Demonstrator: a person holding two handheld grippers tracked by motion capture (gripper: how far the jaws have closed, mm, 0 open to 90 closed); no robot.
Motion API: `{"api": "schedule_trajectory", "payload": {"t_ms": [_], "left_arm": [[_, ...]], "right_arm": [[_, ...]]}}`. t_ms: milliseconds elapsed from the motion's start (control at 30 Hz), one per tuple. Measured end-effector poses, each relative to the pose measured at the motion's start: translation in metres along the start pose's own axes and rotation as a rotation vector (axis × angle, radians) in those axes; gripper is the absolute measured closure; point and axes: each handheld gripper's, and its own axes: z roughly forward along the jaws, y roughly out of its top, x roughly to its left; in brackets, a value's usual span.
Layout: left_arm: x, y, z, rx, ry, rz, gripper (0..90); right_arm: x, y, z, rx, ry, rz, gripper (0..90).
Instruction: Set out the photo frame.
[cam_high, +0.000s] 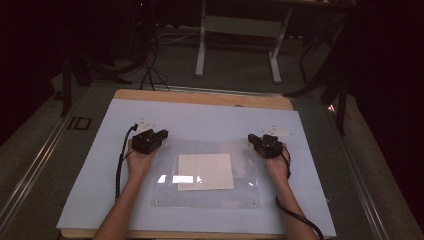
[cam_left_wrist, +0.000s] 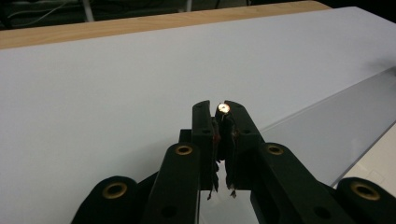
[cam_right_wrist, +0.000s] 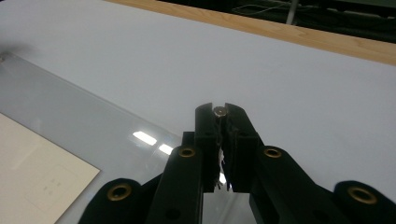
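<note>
— How did the clear acrylic sheet (cam_high: 207, 175) look?
— Flat on the table (cam_high: 90, 200), covering a cream paper (cam_high: 205, 171).
— The grippers?
— The left hand-held gripper (cam_left_wrist: 220, 108) and the right hand-held gripper (cam_right_wrist: 220, 111) each pinched a small corner screw.

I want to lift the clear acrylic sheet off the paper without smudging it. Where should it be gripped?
By the small metal studs at its far corners, from above: the left hand-held gripper and right hand-held gripper are each shut on a stud standing proud of the flat acrylic sheet.
</note>
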Motion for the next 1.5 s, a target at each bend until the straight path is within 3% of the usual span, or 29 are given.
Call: {"api": "schedule_trajectory", "payload": {"t_ms": [233, 333, 500, 667, 800, 900, 1033, 1300, 1500], "left_arm": [[0.0, 0.001, 0.001, 0.007, 0.0, -0.006, 84.2], [0.002, 0.001, 0.001, 0.014, -0.012, -0.014, 84.2], [0.008, 0.0, 0.003, 0.005, -0.051, -0.077, 83.1], [0.011, 0.002, 0.005, 0.019, -0.066, -0.105, 82.7], [0.024, 0.0, 0.011, 0.014, -0.15, -0.215, 80.5], [0.024, 0.005, 0.015, 0.041, -0.137, -0.205, 81.5], [0.024, 0.008, 0.018, 0.054, -0.127, -0.196, 82.9], [0.025, 0.012, 0.025, 0.071, -0.107, -0.265, 83.2], [0.027, 0.016, 0.031, 0.09, -0.091, -0.326, 83.4]], "right_arm": [[-0.001, 0.0, -0.001, 0.009, 0.006, 0.007, 85.2], [-0.005, 0.0, -0.001, 0.013, 0.037, 0.042, 84.5], [-0.009, 0.002, 0.0, 0.028, 0.057, 0.07, 84.2], [-0.012, 0.006, 0.002, 0.055, 0.075, 0.12, 83.6], [-0.015, 0.009, 0.005, 0.067, 0.084, 0.168, 83.3], [-0.022, 0.008, 0.009, 0.059, 0.115, 0.227, 83.0], [-0.024, 0.012, 0.013, 0.08, 0.117, 0.234, 83.6], [-0.027, 0.015, 0.017, 0.088, 0.116, 0.245, 84.3], [-0.025, 0.021, 0.021, 0.111, 0.078, 0.237, 84.9]]}}
